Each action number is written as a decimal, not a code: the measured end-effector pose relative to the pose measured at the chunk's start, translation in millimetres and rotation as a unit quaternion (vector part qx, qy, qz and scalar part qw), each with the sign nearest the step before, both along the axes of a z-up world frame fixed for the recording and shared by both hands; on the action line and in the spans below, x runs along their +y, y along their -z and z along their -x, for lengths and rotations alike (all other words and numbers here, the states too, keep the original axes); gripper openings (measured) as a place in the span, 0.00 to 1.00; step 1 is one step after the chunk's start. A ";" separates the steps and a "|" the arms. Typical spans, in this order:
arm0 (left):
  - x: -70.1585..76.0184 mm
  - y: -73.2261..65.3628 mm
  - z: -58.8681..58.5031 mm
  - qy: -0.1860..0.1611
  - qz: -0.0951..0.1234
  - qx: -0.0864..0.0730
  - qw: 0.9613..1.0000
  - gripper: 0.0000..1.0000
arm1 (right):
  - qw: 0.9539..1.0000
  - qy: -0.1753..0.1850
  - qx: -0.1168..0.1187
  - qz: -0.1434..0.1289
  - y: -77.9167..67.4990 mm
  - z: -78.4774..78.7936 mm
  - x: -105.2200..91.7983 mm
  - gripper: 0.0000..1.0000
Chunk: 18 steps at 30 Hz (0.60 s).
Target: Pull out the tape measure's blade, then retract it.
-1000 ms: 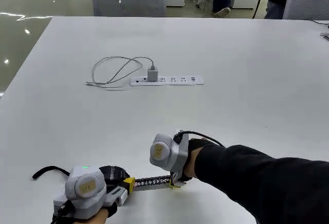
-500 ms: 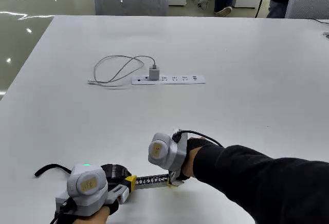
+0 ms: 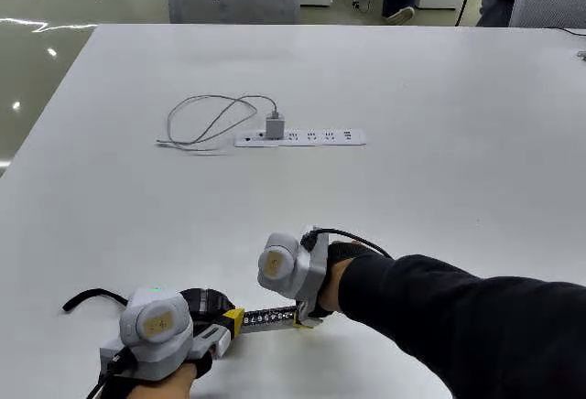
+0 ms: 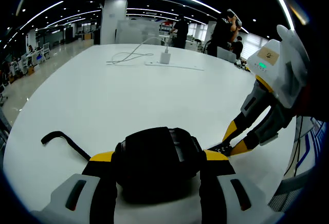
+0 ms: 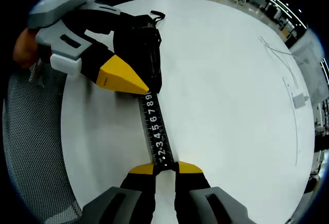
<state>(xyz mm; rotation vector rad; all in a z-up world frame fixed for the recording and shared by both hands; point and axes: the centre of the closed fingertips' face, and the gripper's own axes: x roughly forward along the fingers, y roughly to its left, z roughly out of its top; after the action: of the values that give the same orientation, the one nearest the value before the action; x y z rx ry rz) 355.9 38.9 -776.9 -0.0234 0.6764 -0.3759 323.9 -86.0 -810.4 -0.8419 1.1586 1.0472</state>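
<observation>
Left gripper (image 4: 159, 155) is clamped on the black tape measure (image 4: 154, 178), its yellow-tipped jaws pressed against either side of the case, which sits on the white table (image 3: 412, 97) low and left in the head view. A black wrist strap (image 4: 64, 139) trails from the case across the tabletop. From the case's mouth a short length of blade (image 5: 154, 126) runs flat along the table, its numerals two to nine readable in the right gripper view. The right gripper (image 5: 165, 168) pinches the blade's free end, its jaws drawn narrow on it, just beside the other gripper. A dark sleeve (image 3: 458, 317) reaches in behind it from the right. Well apart, farther up the table, lies a white power strip (image 3: 302, 137) with a charger (image 3: 275, 127) plugged in and a white cable (image 3: 206, 115) looped to its left.
</observation>
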 end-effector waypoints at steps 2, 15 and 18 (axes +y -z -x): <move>-0.2 0.2 0.0 0.000 0.000 0.001 1.000 0.61 | 1.000 0.000 0.000 -0.001 0.1 -0.2 1.2 0.09; -0.2 0.2 0.2 0.001 0.002 0.002 1.000 0.61 | 1.000 0.000 -0.005 -0.009 -0.3 -0.5 8.7 0.09; -0.1 0.4 -0.3 0.001 0.003 0.004 1.000 0.61 | 1.000 0.000 -0.004 -0.012 -0.3 -0.7 10.1 0.09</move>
<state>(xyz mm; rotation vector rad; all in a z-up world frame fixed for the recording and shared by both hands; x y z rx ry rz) 356.2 38.8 -777.3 -0.0292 0.6843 -0.3804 324.6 -75.9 -810.2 -0.8256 1.1368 1.0550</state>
